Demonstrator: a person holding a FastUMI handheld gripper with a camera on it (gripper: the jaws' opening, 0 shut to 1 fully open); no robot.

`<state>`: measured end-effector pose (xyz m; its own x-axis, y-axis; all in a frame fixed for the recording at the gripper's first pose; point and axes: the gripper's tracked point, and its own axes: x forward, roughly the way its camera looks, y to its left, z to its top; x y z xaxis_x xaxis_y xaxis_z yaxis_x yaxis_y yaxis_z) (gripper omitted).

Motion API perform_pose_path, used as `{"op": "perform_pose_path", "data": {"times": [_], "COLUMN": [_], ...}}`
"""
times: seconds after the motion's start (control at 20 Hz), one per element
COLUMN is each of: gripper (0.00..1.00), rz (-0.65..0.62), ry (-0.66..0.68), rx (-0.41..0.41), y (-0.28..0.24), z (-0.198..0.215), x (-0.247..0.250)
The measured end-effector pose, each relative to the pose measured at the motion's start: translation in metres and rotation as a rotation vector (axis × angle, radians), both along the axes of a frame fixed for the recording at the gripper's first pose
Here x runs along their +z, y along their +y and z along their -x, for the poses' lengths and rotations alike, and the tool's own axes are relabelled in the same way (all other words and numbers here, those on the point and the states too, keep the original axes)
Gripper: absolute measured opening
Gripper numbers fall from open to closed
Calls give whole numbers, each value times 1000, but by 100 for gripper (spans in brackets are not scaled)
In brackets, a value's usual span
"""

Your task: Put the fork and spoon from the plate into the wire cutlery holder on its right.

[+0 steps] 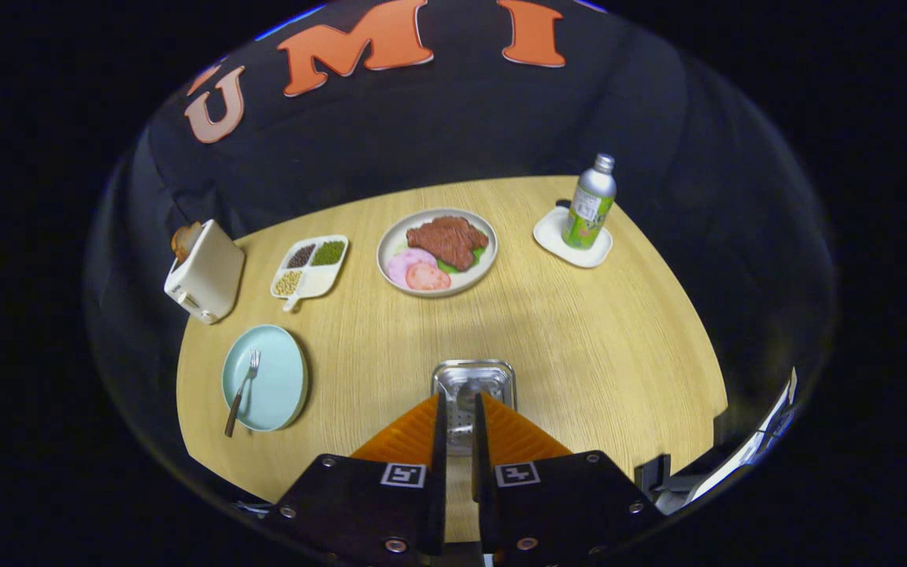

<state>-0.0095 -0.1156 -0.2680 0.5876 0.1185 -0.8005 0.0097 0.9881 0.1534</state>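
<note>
**Above the holder**

Now the gripper (pixel 457 409) hangs over the holder (pixel 475 382), fingers nearly closed on a thin handle, seemingly the spoon (pixel 465 394). Far to its left, the fork (pixel 243 390) lies on the plate (pixel 264 378).

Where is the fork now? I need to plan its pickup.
The fork lies on the light blue plate, left of the gripper and the cutlery holder.
</note>
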Motion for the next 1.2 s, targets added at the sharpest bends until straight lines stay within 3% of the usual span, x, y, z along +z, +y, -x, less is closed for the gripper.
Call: {"op": "perform_pose_path", "data": {"times": [0.1,0.3,0.45,0.65,0.9,1.2], "gripper": [25,55,77,87,90,90], "rz": [-9,-56,-60,-30,-13,-48], "ry": [-130,-333,-469,-592,-548,-255], "rx": [26,34,-10,1,56,98], "y": [10,49,76,135,218,288], "z": [-19,-39,-48,-46,-43,-26], "x": [20,68,107,133,116,42]}}
